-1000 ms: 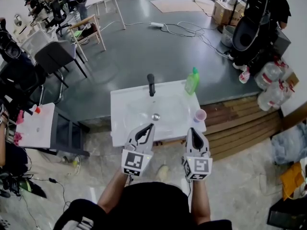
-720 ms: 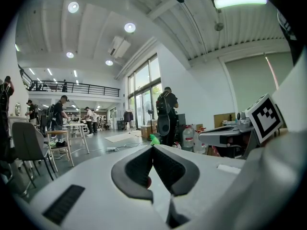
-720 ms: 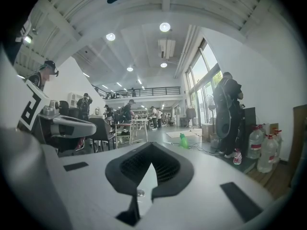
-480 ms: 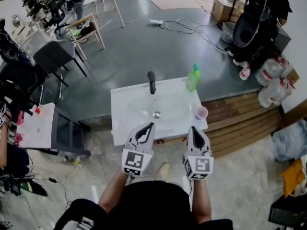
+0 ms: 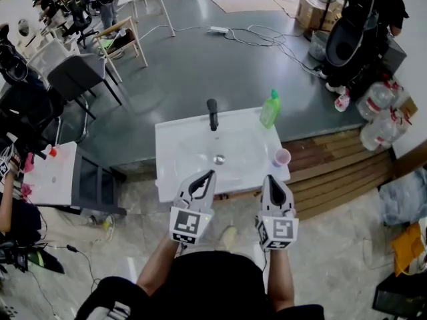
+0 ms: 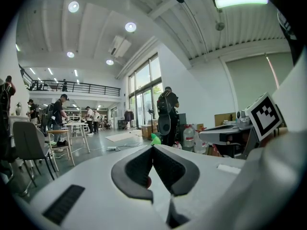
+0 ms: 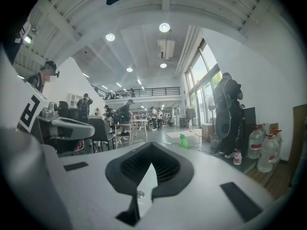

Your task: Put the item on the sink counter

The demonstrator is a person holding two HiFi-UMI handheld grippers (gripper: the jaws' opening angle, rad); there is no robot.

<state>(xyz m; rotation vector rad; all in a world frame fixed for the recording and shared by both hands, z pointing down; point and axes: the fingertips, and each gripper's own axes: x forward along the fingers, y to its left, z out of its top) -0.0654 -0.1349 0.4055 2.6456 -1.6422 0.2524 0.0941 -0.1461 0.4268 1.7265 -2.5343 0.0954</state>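
Observation:
A white sink counter with a basin stands just ahead of both grippers. It carries a black faucet at the back, a green bottle at the back right corner and a pink cup at the right edge. My left gripper hovers over the counter's front edge, shut and empty. My right gripper sits beside it, also shut with nothing in it. In the left gripper view the jaws meet at their tips, with the green bottle beyond them. The right gripper shows the same, with the bottle far off.
A small white side table stands to the left of the sink, with dark chairs behind it. Wooden decking and large water jugs lie to the right. A person with a black backpack stands at the back right. Cables cross the floor.
The head view has drifted slightly, so the sink sits a little lower and to the right in the picture. Both grippers stay where they were, still shut.

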